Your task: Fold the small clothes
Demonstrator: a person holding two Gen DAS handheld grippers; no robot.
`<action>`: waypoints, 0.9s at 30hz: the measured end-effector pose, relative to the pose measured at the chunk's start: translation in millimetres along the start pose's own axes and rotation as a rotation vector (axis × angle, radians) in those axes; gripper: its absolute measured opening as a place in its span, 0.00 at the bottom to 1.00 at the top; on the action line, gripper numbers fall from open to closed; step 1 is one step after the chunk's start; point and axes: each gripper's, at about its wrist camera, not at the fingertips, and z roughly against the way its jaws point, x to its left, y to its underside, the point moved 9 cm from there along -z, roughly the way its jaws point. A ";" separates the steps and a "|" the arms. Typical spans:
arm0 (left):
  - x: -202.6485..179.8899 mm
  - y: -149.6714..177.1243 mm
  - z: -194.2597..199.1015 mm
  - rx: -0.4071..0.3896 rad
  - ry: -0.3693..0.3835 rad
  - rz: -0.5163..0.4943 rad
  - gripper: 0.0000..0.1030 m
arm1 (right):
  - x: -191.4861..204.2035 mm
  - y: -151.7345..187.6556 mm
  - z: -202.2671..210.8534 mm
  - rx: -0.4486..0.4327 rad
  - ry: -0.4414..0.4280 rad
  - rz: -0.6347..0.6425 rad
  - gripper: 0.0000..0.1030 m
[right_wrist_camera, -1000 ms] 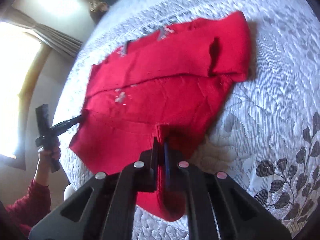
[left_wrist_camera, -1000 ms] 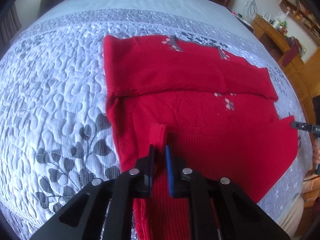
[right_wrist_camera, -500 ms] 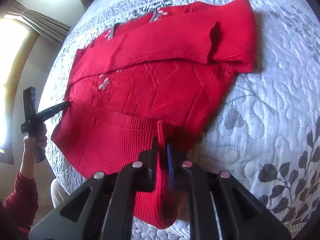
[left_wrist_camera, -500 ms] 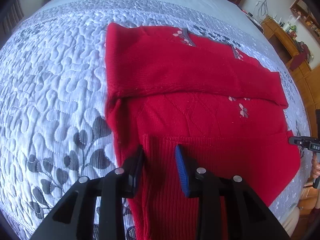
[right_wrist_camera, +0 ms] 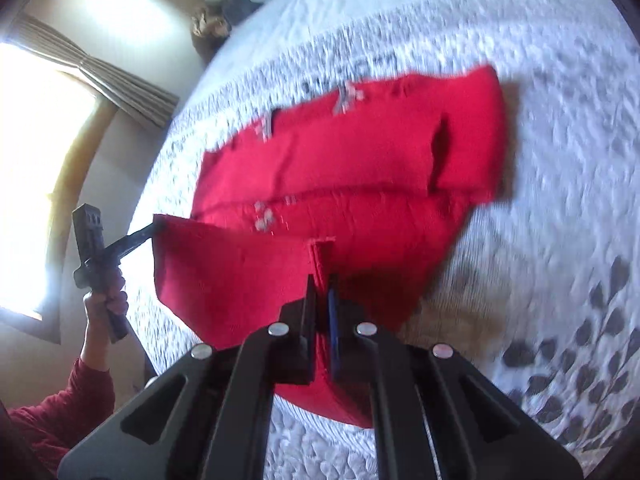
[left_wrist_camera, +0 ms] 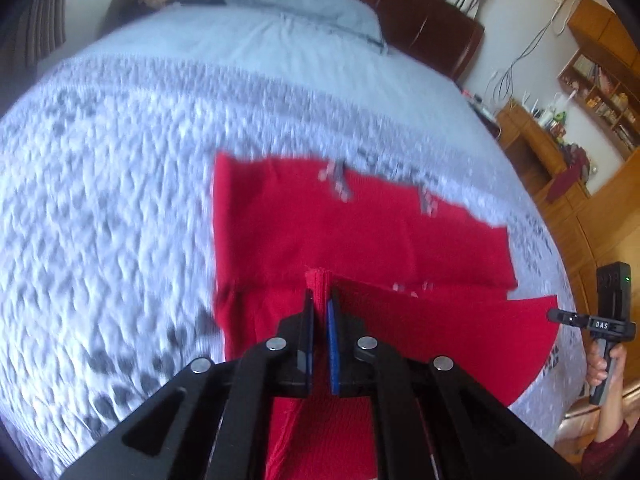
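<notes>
A red knitted sweater (left_wrist_camera: 360,220) (right_wrist_camera: 340,168) lies on the bed with its sleeves folded across the body. My left gripper (left_wrist_camera: 320,296) has its jaws closing tight on a raised pinch of the ribbed hem at one corner. My right gripper (right_wrist_camera: 322,284) is closing the same way on the hem's other corner. Between the two, the hem hangs taut, lifted off the quilt. Each view shows the other gripper at the far corner: the right gripper (left_wrist_camera: 560,314) and the left gripper (right_wrist_camera: 156,226), each held by a hand.
A white quilt (left_wrist_camera: 100,200) (right_wrist_camera: 560,160) with grey leaf patterns covers the bed. A pillow (left_wrist_camera: 312,0) and dark headboard (left_wrist_camera: 420,12) lie beyond the sweater. Wooden shelving (left_wrist_camera: 560,160) stands past one bed edge, a bright curtained window (right_wrist_camera: 32,140) past the other.
The left gripper opened over the hem, then shut on it again. Both grippers rose, lifting the hem off the quilt. The picture is now blurred by motion.
</notes>
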 end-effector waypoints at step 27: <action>65.7 -100.7 -163.7 0.106 -0.242 0.004 0.26 | -108.5 -146.8 -107.1 0.038 0.342 -0.116 0.25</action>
